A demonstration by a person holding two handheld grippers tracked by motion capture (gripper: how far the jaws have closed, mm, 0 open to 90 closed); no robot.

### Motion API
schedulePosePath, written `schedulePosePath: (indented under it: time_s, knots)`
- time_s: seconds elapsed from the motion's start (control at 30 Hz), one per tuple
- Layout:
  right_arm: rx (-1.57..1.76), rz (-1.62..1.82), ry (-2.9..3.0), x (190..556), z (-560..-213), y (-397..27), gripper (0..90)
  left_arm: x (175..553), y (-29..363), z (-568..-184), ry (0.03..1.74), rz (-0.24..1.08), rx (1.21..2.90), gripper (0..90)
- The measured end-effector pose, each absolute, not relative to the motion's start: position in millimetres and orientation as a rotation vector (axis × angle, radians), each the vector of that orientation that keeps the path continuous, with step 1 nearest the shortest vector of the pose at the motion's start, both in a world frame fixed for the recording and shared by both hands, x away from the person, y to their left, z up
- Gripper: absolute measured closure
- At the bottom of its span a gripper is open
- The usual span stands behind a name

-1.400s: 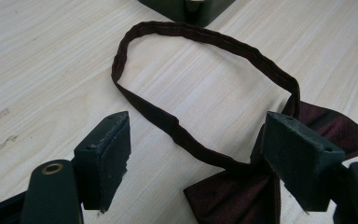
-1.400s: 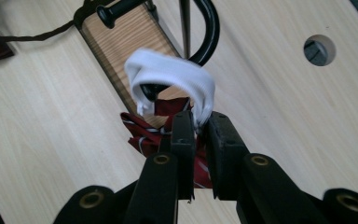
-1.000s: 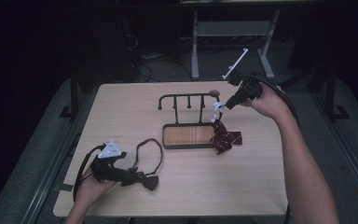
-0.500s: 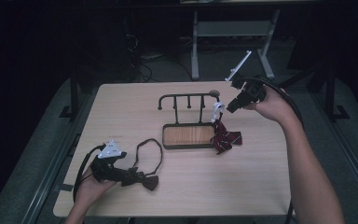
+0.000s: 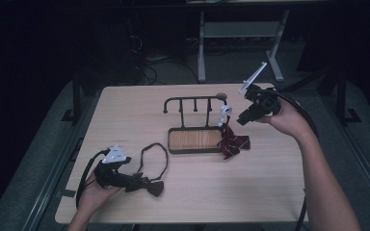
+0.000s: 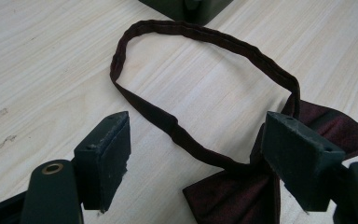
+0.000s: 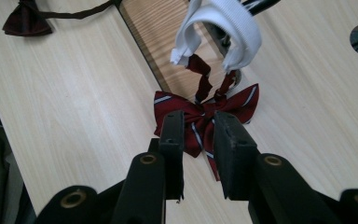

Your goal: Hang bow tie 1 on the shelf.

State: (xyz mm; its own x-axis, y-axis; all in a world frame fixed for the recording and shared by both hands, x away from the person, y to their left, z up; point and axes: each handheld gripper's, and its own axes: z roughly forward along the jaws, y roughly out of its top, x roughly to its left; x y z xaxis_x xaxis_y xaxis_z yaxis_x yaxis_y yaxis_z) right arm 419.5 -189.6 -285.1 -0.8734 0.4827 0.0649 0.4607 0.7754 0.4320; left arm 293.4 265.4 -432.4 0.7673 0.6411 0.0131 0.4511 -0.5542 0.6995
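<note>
Right tool [image 7: 199,140]: jaws narrow, just opening, empty, above striped bow tie [image 7: 205,119]. Left tool [image 6: 205,154]: wide, straddling dark bow tie's strap [image 6: 168,123]. High view adds rack [image 5: 195,102].

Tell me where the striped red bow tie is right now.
In the high view the striped red bow tie lies on the table at the rack's right end, its white band hooked over the rack's rail.

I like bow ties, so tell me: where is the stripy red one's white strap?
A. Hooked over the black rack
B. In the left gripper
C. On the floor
A: the white strap loops over the black rack, with the striped bow tie hanging down onto the table.
</note>
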Motion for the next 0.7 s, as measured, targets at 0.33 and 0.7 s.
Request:
schedulePosePath:
  time_s: [0.33,0.7]
  knots:
    - [0.763,0.732,2.918,409,-302,-192,72.5,293,264,-433,0.811,0.347,2.252,24.2]
    - [0.762,0.796,2.917,401,-318,-194,72.6,293,264,-433,0.806,0.351,2.258,24.2]
